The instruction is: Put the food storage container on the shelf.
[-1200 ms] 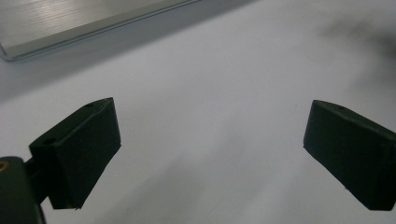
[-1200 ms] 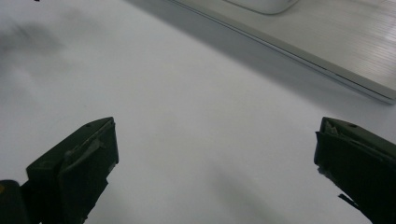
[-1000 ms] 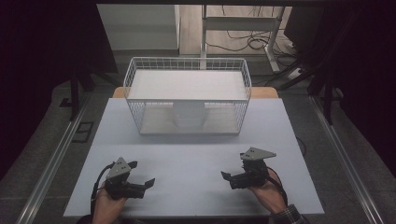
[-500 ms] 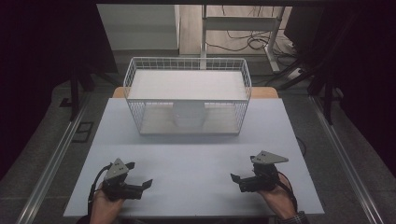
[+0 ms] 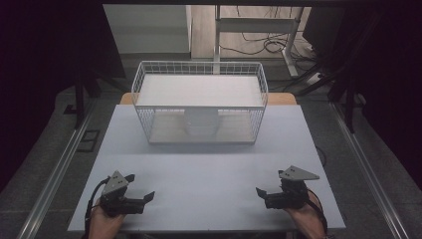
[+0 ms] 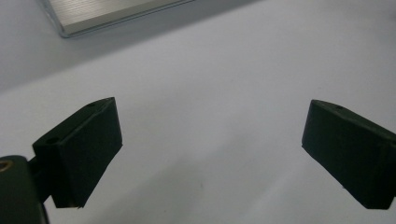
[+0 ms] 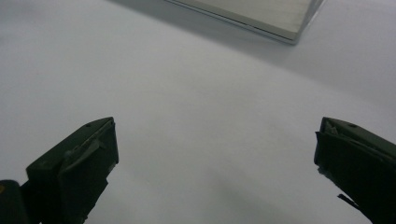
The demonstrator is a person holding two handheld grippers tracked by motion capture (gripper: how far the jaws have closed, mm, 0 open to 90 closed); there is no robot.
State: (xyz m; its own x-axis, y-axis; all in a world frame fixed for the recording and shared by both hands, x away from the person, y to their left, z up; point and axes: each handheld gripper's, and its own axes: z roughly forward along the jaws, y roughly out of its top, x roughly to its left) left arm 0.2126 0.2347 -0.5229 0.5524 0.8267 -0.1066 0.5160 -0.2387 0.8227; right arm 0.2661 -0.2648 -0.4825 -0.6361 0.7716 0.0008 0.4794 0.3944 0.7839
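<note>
My left gripper [image 5: 140, 187] rests low at the table's front left, held in a hand, jaws pointing right. In the left gripper view the left gripper [image 6: 210, 149] stands open, with bare table between its pads. My right gripper [image 5: 263, 195] sits at the front right in the other hand, jaws pointing left toward the middle. In the right gripper view the right gripper [image 7: 215, 163] is open too and holds nothing. A white wire basket [image 5: 144, 117] stands at the back centre, and a pale cylinder [image 5: 201, 123] shows through its front mesh.
The pale blue-grey table [image 5: 209, 174] lies bare between the grippers and the basket. A metal-edged slab [image 6: 107, 14] crosses the top of the left gripper view, and a similar slab [image 7: 252, 14] shows in the right gripper view. Dark floor, rails and cables surround the table.
The right gripper has drifted right and back toward the front edge. The left gripper has slid slightly toward the front. Both stay open.
</note>
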